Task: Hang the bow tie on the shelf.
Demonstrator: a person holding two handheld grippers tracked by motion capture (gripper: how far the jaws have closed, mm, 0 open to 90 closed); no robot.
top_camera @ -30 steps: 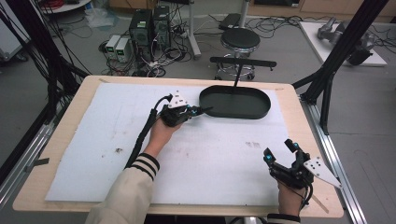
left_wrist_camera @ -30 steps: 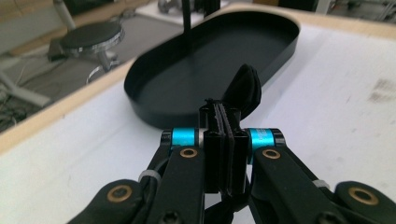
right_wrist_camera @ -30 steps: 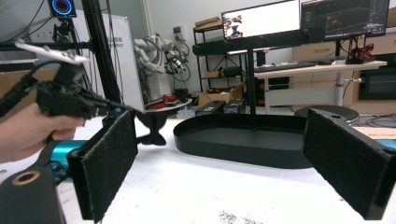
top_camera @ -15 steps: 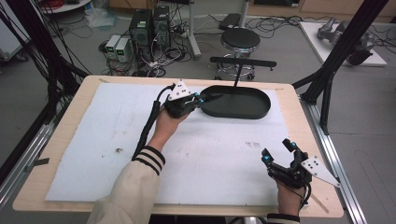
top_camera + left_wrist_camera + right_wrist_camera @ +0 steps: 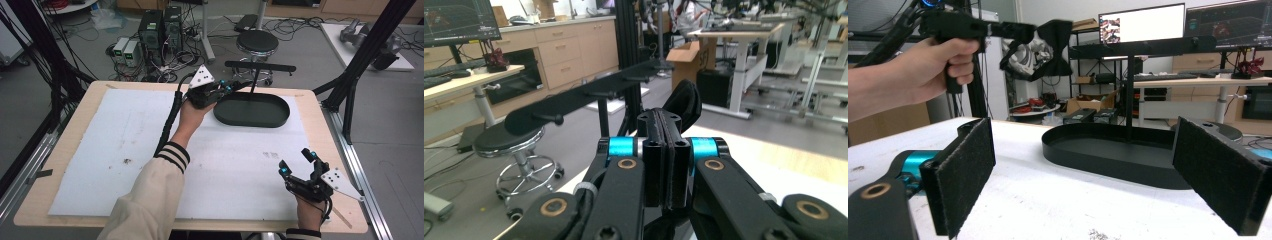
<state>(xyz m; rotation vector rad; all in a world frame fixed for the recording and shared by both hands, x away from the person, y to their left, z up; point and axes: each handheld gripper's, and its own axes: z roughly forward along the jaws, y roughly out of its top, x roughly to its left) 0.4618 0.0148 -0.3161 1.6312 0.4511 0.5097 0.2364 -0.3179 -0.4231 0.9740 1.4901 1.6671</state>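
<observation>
the left gripper [image 5: 231, 88], fingers clamped on a black cloth [image 5: 682, 102], lifts it toward the rack [image 5: 260, 67] above the tray [image 5: 252, 109], likely for hanging, while the right gripper [image 5: 299, 163] rests spread on the tabletop [image 5: 100, 145].

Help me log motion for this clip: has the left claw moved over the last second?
Yes. In the high view the left claw has risen and gone away from the person, from beside the black tray's near-left rim to above its far-left edge, nearer the rack's crossbar.
</observation>
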